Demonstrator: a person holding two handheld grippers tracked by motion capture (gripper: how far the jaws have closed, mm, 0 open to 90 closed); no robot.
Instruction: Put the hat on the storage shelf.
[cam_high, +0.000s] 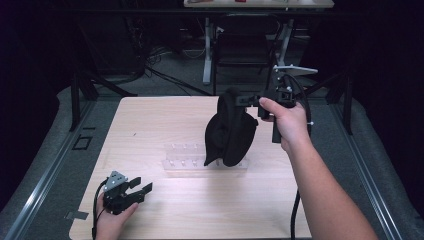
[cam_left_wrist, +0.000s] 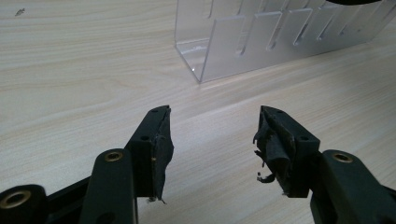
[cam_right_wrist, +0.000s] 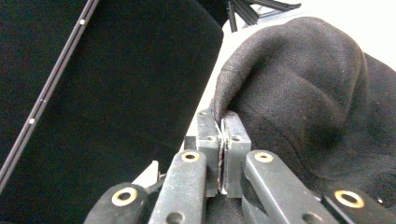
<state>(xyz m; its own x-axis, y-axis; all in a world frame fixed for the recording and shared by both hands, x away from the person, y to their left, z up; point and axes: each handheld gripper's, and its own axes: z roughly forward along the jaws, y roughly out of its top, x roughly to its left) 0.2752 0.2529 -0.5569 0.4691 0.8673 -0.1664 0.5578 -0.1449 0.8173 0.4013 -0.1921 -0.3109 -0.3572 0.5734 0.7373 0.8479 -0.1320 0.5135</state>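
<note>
Black cloth (cam_high: 230, 132) pinched in right claw (cam_right_wrist: 222, 122), hiding rack's (cam_high: 182, 161) right end; left claw (cam_left_wrist: 212, 122) spread.

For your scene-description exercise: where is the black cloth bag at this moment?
In the high view the black cloth bag hangs right of centre, pinched by the right gripper above the clear plastic rack on the table.
</note>
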